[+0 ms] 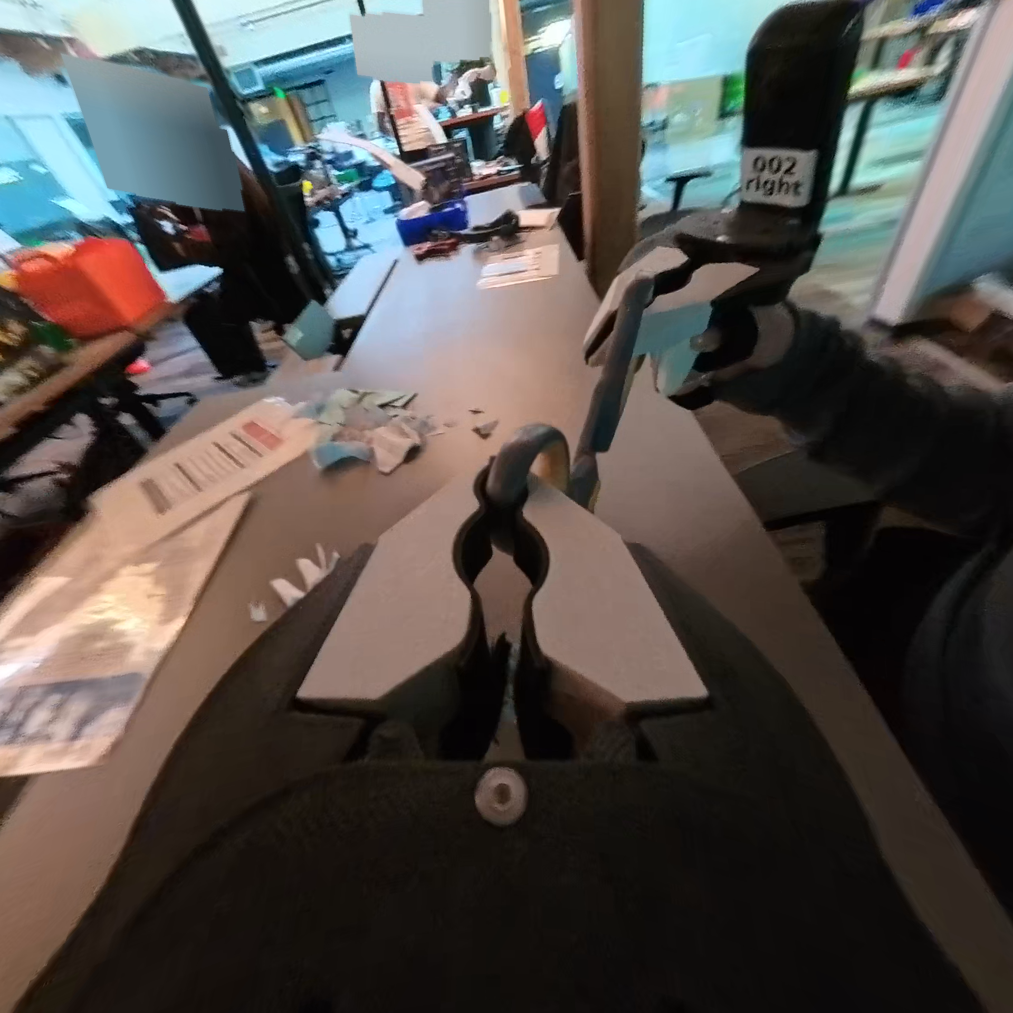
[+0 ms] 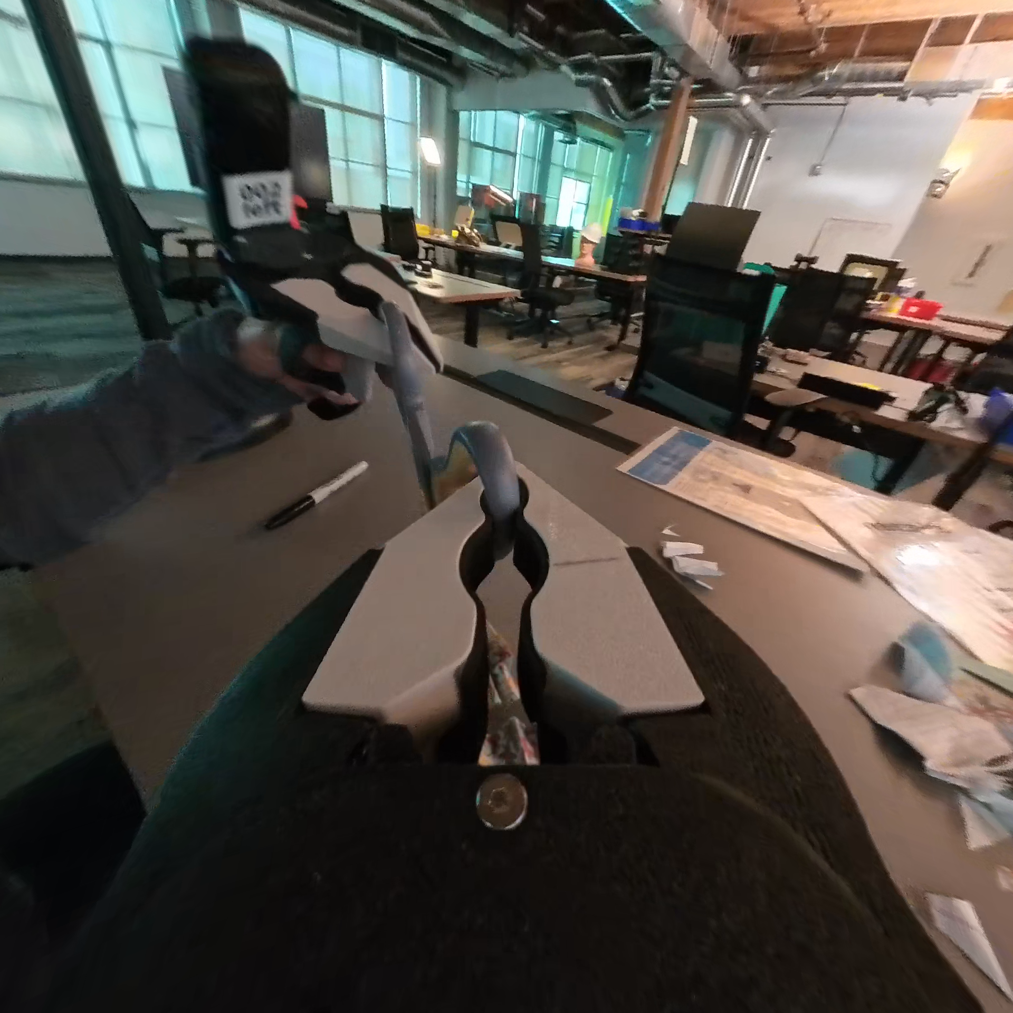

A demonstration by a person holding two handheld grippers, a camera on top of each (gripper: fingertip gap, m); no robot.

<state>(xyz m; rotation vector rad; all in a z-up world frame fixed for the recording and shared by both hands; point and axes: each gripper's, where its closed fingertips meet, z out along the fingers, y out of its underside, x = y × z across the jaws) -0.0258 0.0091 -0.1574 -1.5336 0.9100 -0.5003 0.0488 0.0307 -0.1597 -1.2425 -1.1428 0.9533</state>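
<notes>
Dim indoor daylight with a teal cast from large windows (image 2: 340, 109), warm glow on the far right wall (image 2: 954, 164), soft sheen on the tabletop (image 1: 466, 340), heavy wide-angle bending at edges, motion blur on papers (image 1: 82, 630), foreground near-black

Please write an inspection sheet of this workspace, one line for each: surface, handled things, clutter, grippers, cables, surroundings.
Surface: long brown table, mostly bare between the papers.
Handled things: one curved strip of printed paper, bluish-grey with yellow inside, bent in an arch between both grippers.
Clutter: heap of torn paper pieces; printed sheets; small white scraps; black marker, cap on.
Grippers: left gripper shut on one end of the strip; right gripper shut on the other end.
Cables: nothing seen on this table.
Surroundings: open office, black chairs, other desks, orange bin, large windows, a person standing behind the table.
</notes>
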